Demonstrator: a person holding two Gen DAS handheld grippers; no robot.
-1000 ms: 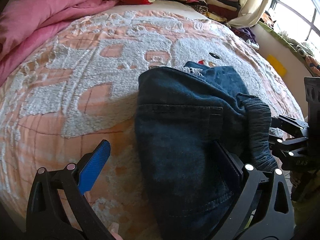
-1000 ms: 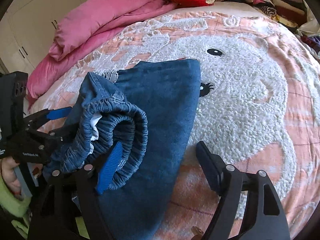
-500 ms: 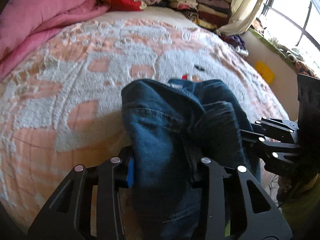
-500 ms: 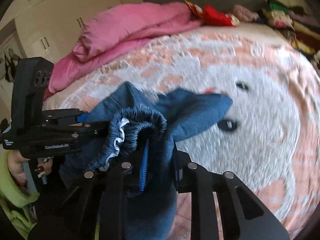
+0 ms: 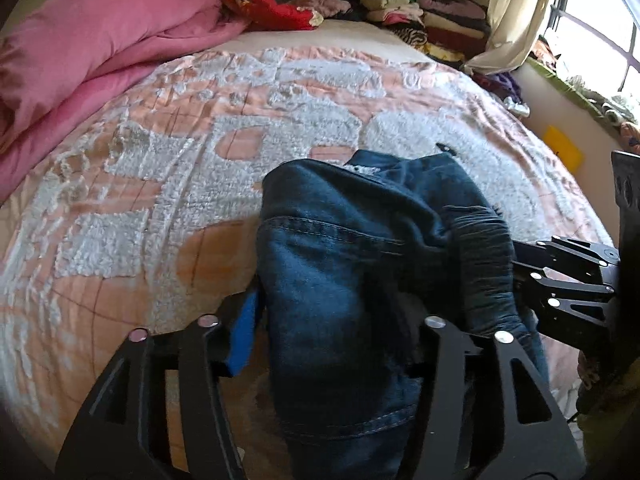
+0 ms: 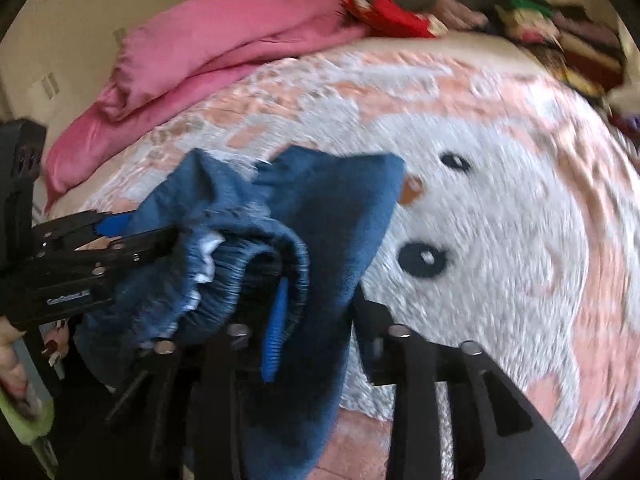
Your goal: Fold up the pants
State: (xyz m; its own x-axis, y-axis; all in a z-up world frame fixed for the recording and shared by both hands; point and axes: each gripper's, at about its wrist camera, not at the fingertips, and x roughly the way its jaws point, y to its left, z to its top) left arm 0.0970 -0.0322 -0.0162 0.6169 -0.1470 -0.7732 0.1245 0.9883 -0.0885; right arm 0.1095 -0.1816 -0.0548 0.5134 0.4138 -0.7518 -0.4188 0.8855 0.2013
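Note:
Folded dark blue jeans (image 5: 352,264) are lifted at the near edge of a pink and white bedspread (image 5: 160,200). My left gripper (image 5: 336,320) is shut on the near edge of the jeans, denim bunched between its fingers. My right gripper (image 6: 320,312) is shut on the elastic waistband side of the jeans (image 6: 320,216). The right gripper shows at the right of the left wrist view (image 5: 560,276), the left gripper at the left of the right wrist view (image 6: 92,256). The far end of the jeans hangs toward the bed.
A pink duvet (image 5: 88,52) lies heaped at the far left of the bed. Stacks of folded clothes (image 5: 424,20) and a red garment (image 5: 276,12) sit along the far edge. A curtain (image 5: 516,12) and window are at the right.
Both grippers went from open to shut on the jeans and have lifted the near end off the bed; the jeans have bunched up and both views have tilted upward.

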